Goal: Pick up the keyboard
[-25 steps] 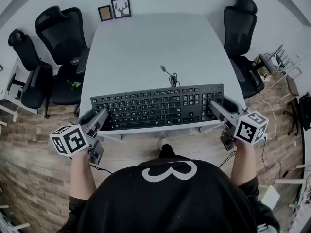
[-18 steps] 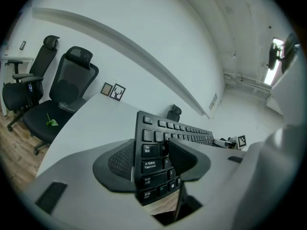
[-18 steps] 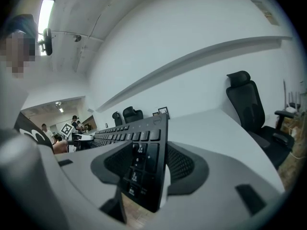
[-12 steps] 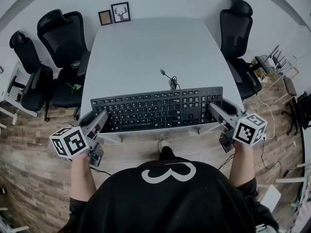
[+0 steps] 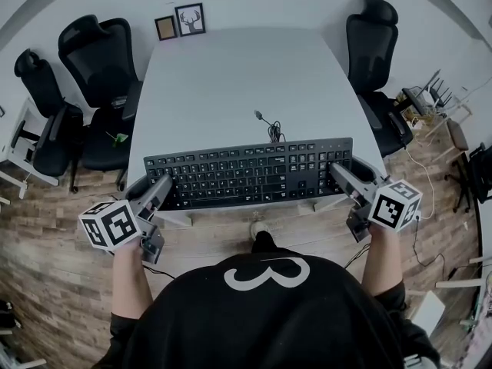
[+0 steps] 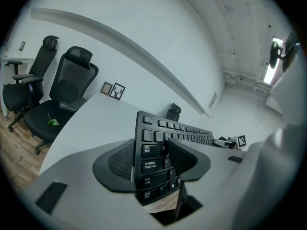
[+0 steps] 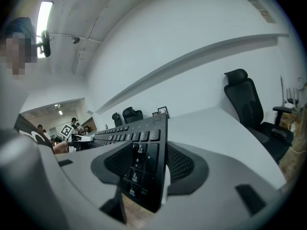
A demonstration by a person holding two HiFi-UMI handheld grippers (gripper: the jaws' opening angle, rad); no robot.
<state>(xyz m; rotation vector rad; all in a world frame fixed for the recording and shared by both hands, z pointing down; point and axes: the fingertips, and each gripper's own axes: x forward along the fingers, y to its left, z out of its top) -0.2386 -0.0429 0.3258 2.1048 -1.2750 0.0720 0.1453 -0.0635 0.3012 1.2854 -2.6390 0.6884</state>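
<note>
A black full-size keyboard lies crosswise over the near edge of the white table, its cable trailing onto the tabletop behind it. My left gripper is shut on the keyboard's left end. In the left gripper view the keyboard runs between the two dark pads of that gripper, and wood floor shows under its near corner. My right gripper clamps the right end. In the right gripper view the number-pad end of the keyboard sits between the pads of that gripper.
Black office chairs stand at the far left, the left and the far right of the table. Two small picture frames lean against the wall behind it. Wood floor and clutter lie to the right.
</note>
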